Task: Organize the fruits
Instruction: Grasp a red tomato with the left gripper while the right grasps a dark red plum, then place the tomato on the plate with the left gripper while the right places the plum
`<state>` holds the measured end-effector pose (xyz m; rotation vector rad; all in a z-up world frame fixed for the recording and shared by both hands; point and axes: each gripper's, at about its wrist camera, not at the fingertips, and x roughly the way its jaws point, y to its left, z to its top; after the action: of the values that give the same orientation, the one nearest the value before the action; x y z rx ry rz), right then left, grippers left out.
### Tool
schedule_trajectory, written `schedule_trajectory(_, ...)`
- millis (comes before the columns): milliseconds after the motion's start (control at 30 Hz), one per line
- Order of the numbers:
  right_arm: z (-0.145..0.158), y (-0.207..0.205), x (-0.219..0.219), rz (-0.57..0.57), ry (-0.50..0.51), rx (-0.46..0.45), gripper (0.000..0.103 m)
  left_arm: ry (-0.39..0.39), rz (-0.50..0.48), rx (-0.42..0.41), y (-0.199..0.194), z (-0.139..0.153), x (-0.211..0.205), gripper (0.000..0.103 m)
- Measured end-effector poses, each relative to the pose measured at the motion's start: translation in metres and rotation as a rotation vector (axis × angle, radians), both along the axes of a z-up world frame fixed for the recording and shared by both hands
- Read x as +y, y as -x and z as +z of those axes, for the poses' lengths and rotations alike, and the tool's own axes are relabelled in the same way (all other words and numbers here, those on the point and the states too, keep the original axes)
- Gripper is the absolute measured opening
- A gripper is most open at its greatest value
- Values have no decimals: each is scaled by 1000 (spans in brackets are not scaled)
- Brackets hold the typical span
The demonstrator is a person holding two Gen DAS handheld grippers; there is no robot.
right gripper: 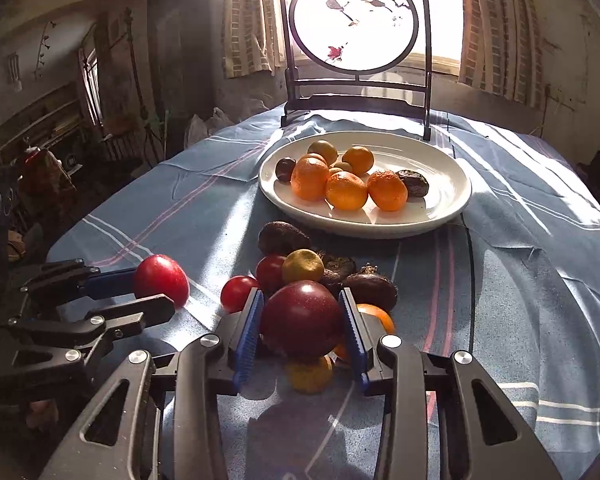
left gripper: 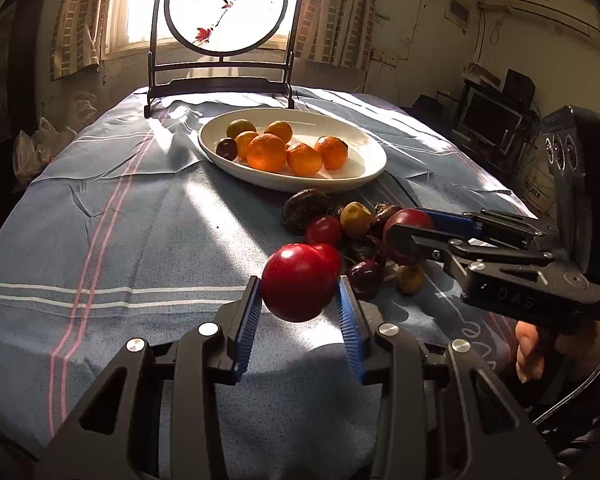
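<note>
My left gripper [left gripper: 298, 294] is shut on a bright red fruit [left gripper: 298, 282], held just above the cloth; it also shows in the right wrist view [right gripper: 161, 280]. My right gripper [right gripper: 302, 320] is shut on a dark red plum [right gripper: 302, 320], seen from the left wrist view too [left gripper: 406, 236], in the pile of loose fruits [right gripper: 304, 268] on the cloth. A white oval plate [left gripper: 364, 160] behind the pile holds several oranges [left gripper: 266, 152] and a few small dark and yellow fruits; the plate's rim also shows in the right wrist view [right gripper: 448, 200].
A blue striped tablecloth [left gripper: 120, 220] covers the table. A dark-framed round screen with a bird painting [left gripper: 224, 8] stands at the far edge before a bright window. Shelves and electronics [left gripper: 488, 120] stand to the right of the table.
</note>
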<state>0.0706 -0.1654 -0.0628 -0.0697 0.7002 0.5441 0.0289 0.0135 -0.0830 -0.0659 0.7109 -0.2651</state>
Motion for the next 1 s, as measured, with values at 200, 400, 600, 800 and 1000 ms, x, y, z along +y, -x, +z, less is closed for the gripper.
schedule_trajectory(200, 30, -39, -37, -42, -175, 45, 39, 6, -41, -24, -27, 18, -8, 37)
schedule_trajectory(400, 38, -101, -53, -126, -214, 77, 39, -19, -63, -9, -92, 26, -27, 37)
schedule_trajectory(600, 17, -136, -50, -154, -218, 135, 42, -76, -52, 63, -144, 10, -44, 37)
schedule_trajectory(800, 31, -108, -61, -150, -249, 55, 58, -84, -24, -24, -115, 28, -34, 65)
schedule_trajectory(1000, 18, -62, -80, -159, -247, 69, 58, -132, -122, -21, -54, 27, -33, 65)
